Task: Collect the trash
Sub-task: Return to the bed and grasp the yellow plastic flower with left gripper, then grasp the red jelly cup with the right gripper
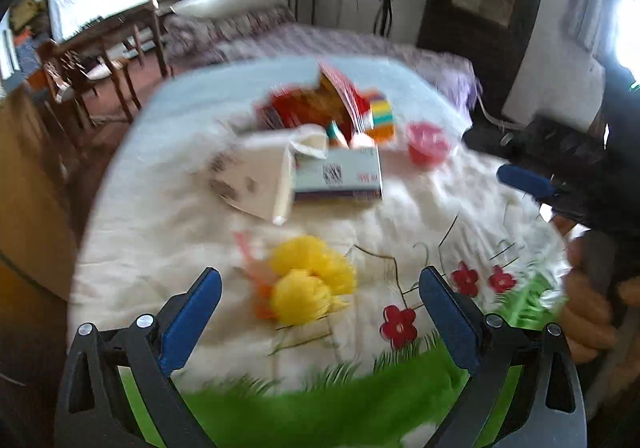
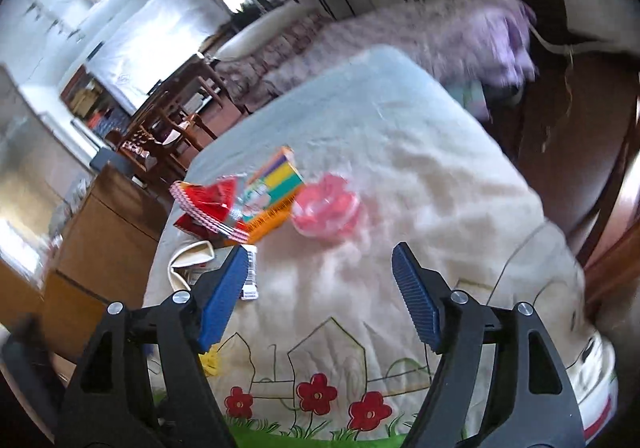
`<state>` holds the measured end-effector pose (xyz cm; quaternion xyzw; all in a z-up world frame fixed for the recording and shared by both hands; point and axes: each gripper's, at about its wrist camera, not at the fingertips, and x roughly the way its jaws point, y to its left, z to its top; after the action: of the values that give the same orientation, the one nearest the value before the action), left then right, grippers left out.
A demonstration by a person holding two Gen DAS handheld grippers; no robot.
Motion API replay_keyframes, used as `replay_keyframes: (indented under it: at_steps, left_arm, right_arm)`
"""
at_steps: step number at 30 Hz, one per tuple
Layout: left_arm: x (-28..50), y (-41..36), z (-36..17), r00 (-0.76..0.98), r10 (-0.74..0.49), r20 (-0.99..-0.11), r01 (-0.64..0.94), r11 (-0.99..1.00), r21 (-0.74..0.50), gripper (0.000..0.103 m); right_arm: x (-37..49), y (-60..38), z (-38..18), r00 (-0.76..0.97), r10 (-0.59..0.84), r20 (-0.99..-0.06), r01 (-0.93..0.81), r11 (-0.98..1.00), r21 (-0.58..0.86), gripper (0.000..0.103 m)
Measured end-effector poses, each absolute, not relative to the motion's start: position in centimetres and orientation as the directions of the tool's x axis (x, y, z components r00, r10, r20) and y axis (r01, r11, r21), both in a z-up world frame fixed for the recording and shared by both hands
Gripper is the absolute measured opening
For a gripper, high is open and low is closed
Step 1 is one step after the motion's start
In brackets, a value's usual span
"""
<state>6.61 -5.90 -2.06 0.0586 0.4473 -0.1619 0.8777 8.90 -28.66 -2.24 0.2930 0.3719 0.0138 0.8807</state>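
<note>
Trash lies on a white blanket [image 1: 160, 216] with red flowers. A crumpled yellow wrapper [image 1: 312, 280] sits just ahead of my left gripper [image 1: 320, 284], which is open and holds nothing. Farther off are a white carton [image 1: 256, 176], a blue-and-white box [image 1: 338, 176], a red packet [image 1: 304, 108], a striped colourful box [image 1: 382, 116] and a pink plastic cup [image 1: 428, 142]. My right gripper [image 2: 320, 252] is open and empty, a short way before the pink cup [image 2: 326, 210]. The striped box [image 2: 276, 184] and red packet [image 2: 212, 204] lie to the cup's left.
A purple patterned bedcover [image 2: 440, 28] lies beyond the blanket. A wooden cabinet [image 2: 100, 232] stands at the left, with a wooden table and chairs [image 1: 100, 48] behind it. A person's hand [image 1: 588, 308] is at the right edge, where a dark wooden floor [image 2: 568, 152] shows.
</note>
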Motion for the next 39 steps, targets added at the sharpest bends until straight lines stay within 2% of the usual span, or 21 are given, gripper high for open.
replay_keyframes:
  at_steps: [3, 14, 16, 17, 19, 20, 22, 28, 34, 39]
  left_arm:
    - [8.3, -6.3, -5.3, 0.480, -0.127, -0.868, 0.267, 0.964, 0.007, 0.097]
    - [8.0, -3.3, -4.6, 0.522, -0.210, -0.827, 0.201, 0.972, -0.120, 0.095]
    - [7.6, -3.0, -4.3, 0.538, -0.223, -0.813, 0.203, 0.970, -0.131, 0.088]
    - [7.5, -3.0, -4.0, 0.536, -0.233, -0.811, 0.211, 0.968, -0.139, 0.081]
    - [7.3, -3.4, -3.8, 0.527, -0.255, -0.810, 0.227, 0.961, -0.155, 0.061]
    - [7.3, -3.6, -3.9, 0.518, -0.276, -0.810, 0.244, 0.955, -0.170, 0.044]
    - [7.1, -4.0, -3.7, 0.519, -0.305, -0.798, 0.273, 0.944, -0.183, 0.038]
    - [5.5, -4.3, -1.7, 0.599, -0.342, -0.724, 0.311, 0.933, -0.184, 0.037]
    - [5.8, -3.9, -1.7, 0.591, -0.346, -0.729, 0.296, 0.933, -0.203, 0.038]
    - [5.9, -3.8, -1.6, 0.588, -0.347, -0.730, 0.297, 0.933, -0.204, 0.038]
  right_arm:
    - [9.0, -28.8, -2.5, 0.730, 0.254, -0.635, 0.202, 0.807, 0.555, 0.073]
    - [8.7, -28.0, -2.8, 0.723, 0.250, -0.644, 0.207, 0.810, 0.548, 0.074]
    - [8.8, -28.2, -3.0, 0.716, 0.263, -0.647, 0.212, 0.801, 0.560, 0.074]
    - [8.8, -28.2, -3.1, 0.714, 0.266, -0.648, 0.214, 0.798, 0.563, 0.074]
    - [8.8, -28.2, -3.3, 0.712, 0.268, -0.649, 0.216, 0.796, 0.565, 0.074]
    - [8.8, -28.1, -3.3, 0.714, 0.266, -0.648, 0.214, 0.798, 0.563, 0.074]
    - [8.8, -28.2, -3.2, 0.721, 0.255, -0.644, 0.212, 0.804, 0.556, 0.074]
    - [10.5, -28.0, -3.3, 0.711, 0.226, -0.666, 0.218, 0.829, 0.514, 0.074]
    - [12.9, -27.7, -2.9, 0.699, 0.152, -0.699, 0.240, 0.871, 0.429, 0.071]
    - [14.2, -26.5, -3.3, 0.665, 0.144, -0.732, 0.219, 0.900, 0.377, 0.071]
